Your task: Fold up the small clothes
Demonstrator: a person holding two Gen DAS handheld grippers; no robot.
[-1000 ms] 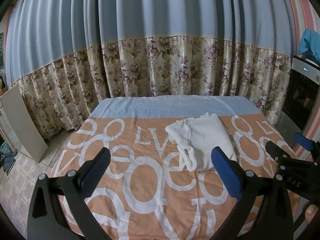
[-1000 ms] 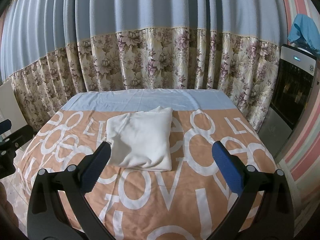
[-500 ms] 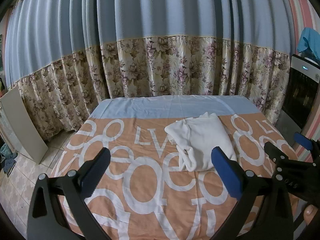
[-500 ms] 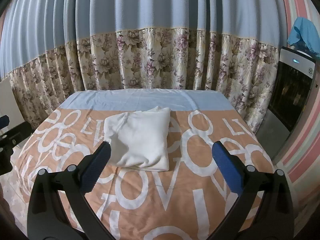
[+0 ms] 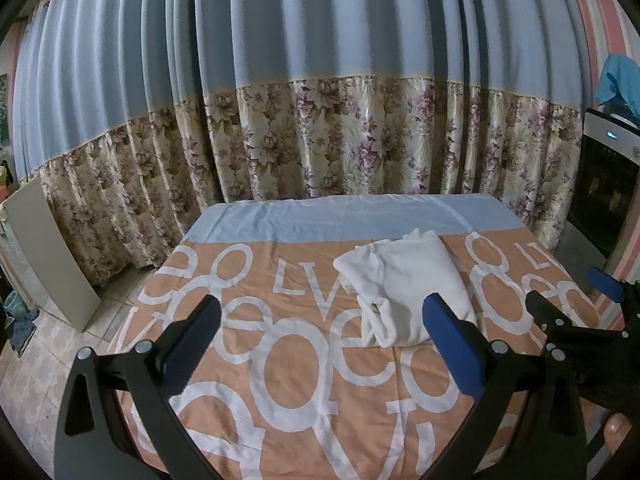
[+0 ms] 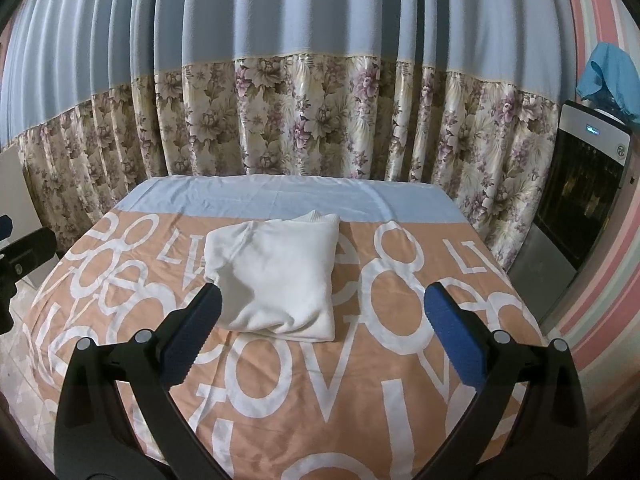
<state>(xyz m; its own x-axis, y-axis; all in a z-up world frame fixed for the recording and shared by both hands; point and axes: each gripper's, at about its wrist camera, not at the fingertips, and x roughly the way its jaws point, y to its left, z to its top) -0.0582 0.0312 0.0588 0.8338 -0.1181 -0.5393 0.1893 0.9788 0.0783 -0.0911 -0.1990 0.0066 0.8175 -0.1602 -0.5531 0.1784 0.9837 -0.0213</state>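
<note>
A white garment [image 5: 404,284] lies folded into a thick rectangle on the orange bedspread with white letters [image 5: 288,364]. In the right wrist view the garment [image 6: 276,276] sits in the middle of the bed, just beyond the fingers. My left gripper [image 5: 320,340] is open and empty, held above the bed to the left of the garment. My right gripper [image 6: 322,334] is open and empty, held above the bed in front of the garment. The right gripper's body also shows at the right edge of the left wrist view [image 5: 592,320].
A blue and floral curtain [image 5: 320,132] hangs behind the bed. A black oven [image 6: 580,196] with a blue cloth [image 6: 612,76] on top stands at the right. A white board [image 5: 48,256] leans at the left over tiled floor.
Both grippers have drifted slightly back and up from the bed. The garment has not moved.
</note>
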